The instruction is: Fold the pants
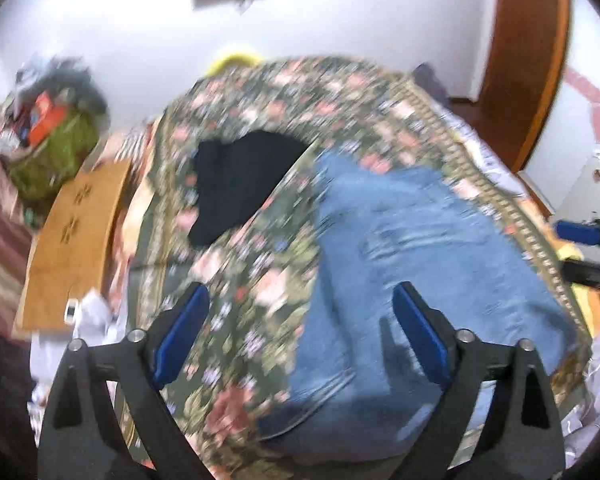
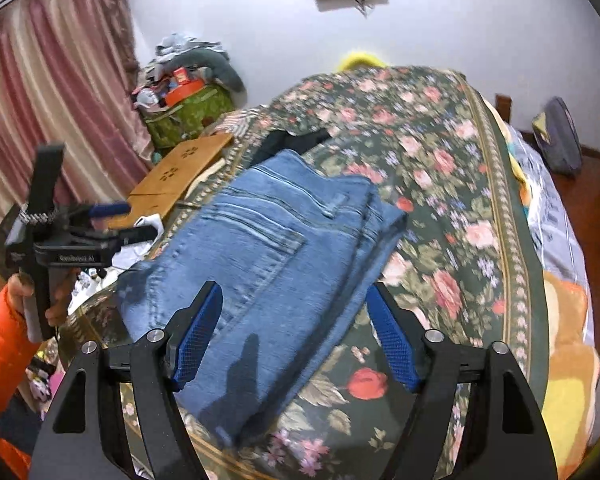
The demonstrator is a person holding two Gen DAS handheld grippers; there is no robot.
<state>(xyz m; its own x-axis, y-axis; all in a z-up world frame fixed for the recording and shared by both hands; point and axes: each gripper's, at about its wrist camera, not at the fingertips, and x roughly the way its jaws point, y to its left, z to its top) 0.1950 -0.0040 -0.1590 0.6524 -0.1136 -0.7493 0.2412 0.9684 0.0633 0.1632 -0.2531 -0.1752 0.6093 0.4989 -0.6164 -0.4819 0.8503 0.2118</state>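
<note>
Blue jeans lie folded in a thick stack on a floral bedspread, back pocket facing up. They also show, blurred, in the left wrist view. My right gripper is open and empty, hovering just above the near end of the jeans. My left gripper is open and empty above the jeans' left edge. It shows from the side in the right wrist view, off the bed's left edge. The right gripper's blue fingertips show at the left wrist view's right edge.
A black garment lies on the bedspread beyond the jeans. A wooden board and a cluttered green bag stand left of the bed, by a pink curtain. White wall behind; yellow and orange bedding at right.
</note>
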